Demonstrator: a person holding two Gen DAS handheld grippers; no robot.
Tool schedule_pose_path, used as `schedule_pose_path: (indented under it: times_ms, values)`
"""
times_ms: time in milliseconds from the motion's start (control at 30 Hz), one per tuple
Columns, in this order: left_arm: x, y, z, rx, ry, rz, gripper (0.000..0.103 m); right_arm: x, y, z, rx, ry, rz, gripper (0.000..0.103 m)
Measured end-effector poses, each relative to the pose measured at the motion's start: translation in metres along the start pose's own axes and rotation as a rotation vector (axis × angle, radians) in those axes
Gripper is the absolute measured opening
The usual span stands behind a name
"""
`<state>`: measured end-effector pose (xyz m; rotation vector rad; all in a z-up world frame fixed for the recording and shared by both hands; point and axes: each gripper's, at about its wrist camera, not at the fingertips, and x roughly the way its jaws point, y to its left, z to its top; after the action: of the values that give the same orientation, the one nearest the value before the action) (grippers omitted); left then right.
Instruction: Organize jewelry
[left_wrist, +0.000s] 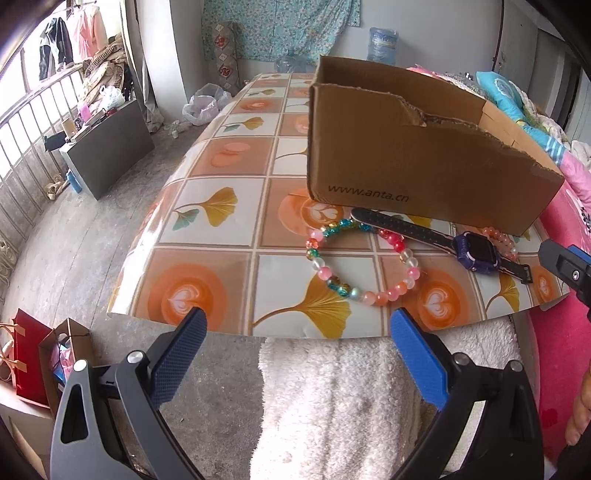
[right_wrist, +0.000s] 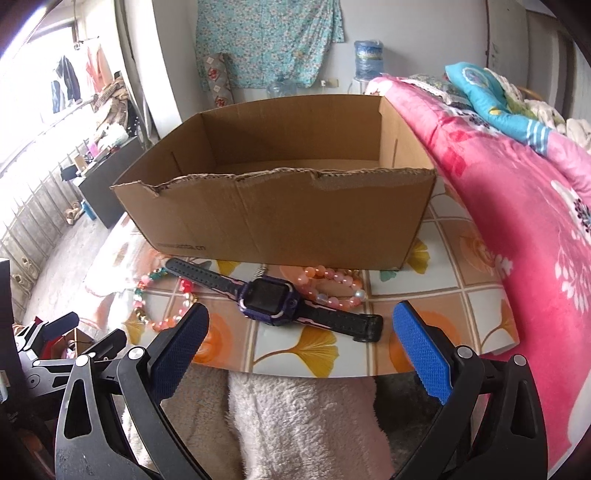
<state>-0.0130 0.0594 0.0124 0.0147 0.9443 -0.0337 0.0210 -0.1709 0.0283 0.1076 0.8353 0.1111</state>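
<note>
An open cardboard box (left_wrist: 406, 155) (right_wrist: 280, 218) stands on the tiled tablecloth. In front of it lie a multicoloured bead bracelet (left_wrist: 360, 293) (right_wrist: 147, 314), a purple watch with a black strap (left_wrist: 474, 251) (right_wrist: 267, 301) and a pink bead bracelet (left_wrist: 504, 240) (right_wrist: 332, 286). The watch strap lies across the multicoloured bracelet. My left gripper (left_wrist: 297, 326) is open, just short of the table's near edge, facing the multicoloured bracelet. My right gripper (right_wrist: 301, 323) is open too, with the watch lying just beyond its fingertips. Neither holds anything.
The table (left_wrist: 221, 229) ends at a near edge with a white fluffy cloth (left_wrist: 332, 398) below it. A pink blanket (right_wrist: 517, 221) rises at the right of the table. Paper bags (left_wrist: 40, 354) and a dark cabinet (left_wrist: 107, 155) stand on the floor at the left.
</note>
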Motion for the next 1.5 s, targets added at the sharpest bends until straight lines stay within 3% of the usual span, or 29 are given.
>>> schedule_pose_path:
  times_ms: [100, 200, 367, 567, 733, 900, 1033, 1100, 1200, 1400, 1500]
  values:
    - [-0.001, 0.015, 0.001, -0.025, -0.036, -0.088, 0.097, 0.008, 0.014, 0.002, -0.006, 0.032, 0.089, 0.091]
    - [-0.004, 0.024, 0.003, -0.036, -0.085, -0.261, 0.097, 0.021, 0.027, 0.003, 0.002, 0.092, 0.165, 0.078]
    - [0.004, 0.033, 0.017, -0.086, -0.057, -0.325, 0.097, 0.046, 0.045, 0.004, 0.015, 0.182, 0.247, 0.058]
    - [0.026, 0.019, 0.026, 0.001, -0.035, -0.257, 0.094, 0.073, 0.057, 0.006, 0.028, 0.257, 0.286, 0.044]
    - [0.037, 0.011, 0.036, 0.073, -0.033, -0.235, 0.067, 0.092, 0.069, 0.009, 0.011, 0.295, 0.291, 0.031]
    - [0.059, 0.001, 0.038, 0.168, 0.034, -0.171, 0.038, 0.102, 0.085, 0.010, -0.049, 0.308, 0.255, 0.024]
    - [0.061, -0.005, 0.036, 0.225, 0.019, -0.122, 0.025, 0.109, 0.091, 0.011, -0.077, 0.307, 0.220, 0.015]
    - [0.062, -0.005, 0.037, 0.226, 0.017, -0.121, 0.012, 0.108, 0.090, 0.013, -0.076, 0.311, 0.216, 0.010]
    - [0.061, -0.003, 0.040, 0.207, 0.020, -0.141, 0.009, 0.107, 0.089, 0.017, -0.062, 0.303, 0.223, 0.008]
    - [0.047, 0.006, 0.055, 0.115, 0.010, -0.266, 0.009, 0.088, 0.087, 0.028, -0.068, 0.247, 0.255, 0.007]
    - [0.034, 0.011, 0.062, 0.083, 0.000, -0.320, 0.009, 0.089, 0.078, 0.039, -0.054, 0.265, 0.289, 0.007]
